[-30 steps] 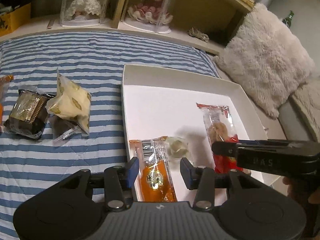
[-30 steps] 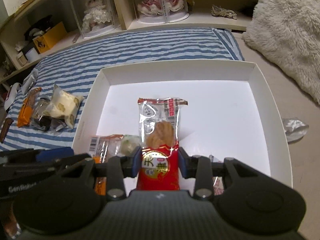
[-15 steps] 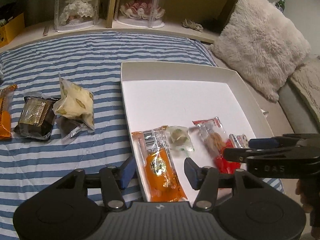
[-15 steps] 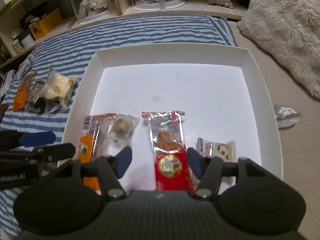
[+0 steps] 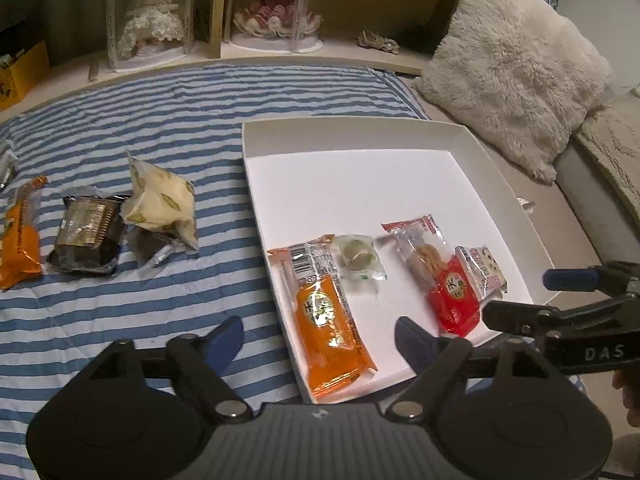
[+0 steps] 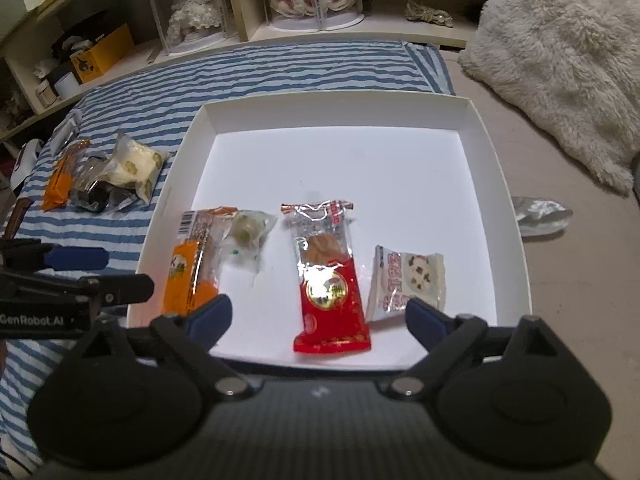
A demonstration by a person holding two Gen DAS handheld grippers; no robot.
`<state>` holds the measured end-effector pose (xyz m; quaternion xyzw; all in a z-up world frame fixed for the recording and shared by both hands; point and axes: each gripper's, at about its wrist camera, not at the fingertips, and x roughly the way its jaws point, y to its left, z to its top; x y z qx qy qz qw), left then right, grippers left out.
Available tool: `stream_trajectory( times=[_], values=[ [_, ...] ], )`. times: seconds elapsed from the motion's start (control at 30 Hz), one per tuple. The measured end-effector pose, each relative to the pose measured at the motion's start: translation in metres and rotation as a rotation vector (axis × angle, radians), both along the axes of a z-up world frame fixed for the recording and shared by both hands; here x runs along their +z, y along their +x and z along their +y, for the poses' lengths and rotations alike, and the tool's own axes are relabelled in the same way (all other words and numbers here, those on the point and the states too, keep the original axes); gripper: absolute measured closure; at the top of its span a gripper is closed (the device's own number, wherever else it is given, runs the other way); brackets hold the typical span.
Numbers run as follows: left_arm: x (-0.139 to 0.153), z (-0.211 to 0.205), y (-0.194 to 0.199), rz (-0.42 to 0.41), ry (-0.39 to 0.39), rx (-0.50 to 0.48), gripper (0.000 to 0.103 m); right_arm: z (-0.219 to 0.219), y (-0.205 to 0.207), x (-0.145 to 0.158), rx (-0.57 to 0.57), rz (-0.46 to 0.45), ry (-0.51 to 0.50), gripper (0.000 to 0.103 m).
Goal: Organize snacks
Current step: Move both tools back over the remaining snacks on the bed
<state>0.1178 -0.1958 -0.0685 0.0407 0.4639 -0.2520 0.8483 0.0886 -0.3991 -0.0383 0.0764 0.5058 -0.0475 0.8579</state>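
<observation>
A white tray (image 5: 360, 132) (image 6: 336, 104) lies on the striped bedcover. In it lie an orange packet (image 5: 326, 312) (image 6: 192, 272), a small round clear-wrapped sweet (image 5: 358, 254) (image 6: 248, 236), a red packet (image 5: 444, 280) (image 6: 328, 280) and a white cookie packet (image 5: 484, 270) (image 6: 408, 280). My left gripper (image 5: 320, 340) is open and empty, just short of the tray's near left corner. My right gripper (image 6: 318, 320) is open and empty, above the tray's near edge, behind the red packet. Each gripper shows in the other's view, the right one (image 5: 568, 292) and the left one (image 6: 76, 276).
Left of the tray on the bedcover lie a cream packet (image 5: 160, 200) (image 6: 134, 164), a dark brown packet (image 5: 86, 236), and another orange packet (image 5: 20, 236) (image 6: 60, 180). A fluffy pillow (image 5: 512, 76) lies to the right. Shelves with boxed dolls (image 5: 148, 28) stand behind.
My right gripper opened and let go of the red packet, which now lies in the tray. Both grippers pulled back from the tray and opened wider.
</observation>
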Motion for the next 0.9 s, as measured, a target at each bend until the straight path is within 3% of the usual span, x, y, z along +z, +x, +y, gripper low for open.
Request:
stream_trajectory(
  times=[0.13,0.2,0.67,0.9],
  values=[
    [0.006,0.007,-0.003,-0.014,0.008,0.013,0.003,0.001,-0.011,0.006,-0.02,-0.024,0.007,0.001],
    [0.008,0.011,-0.005,-0.026,0.012,0.018,0.0,0.005,-0.012,0.006,-0.03,-0.037,-0.001,0.001],
    [0.04,0.031,-0.02,-0.1,0.039,-0.006,0.0,0.01,-0.033,0.035,-0.048,-0.108,-0.014,0.001],
    [0.064,0.068,-0.018,-0.165,0.053,0.023,0.0,0.015,-0.036,0.052,-0.057,-0.192,0.001,0.001]
  ],
)
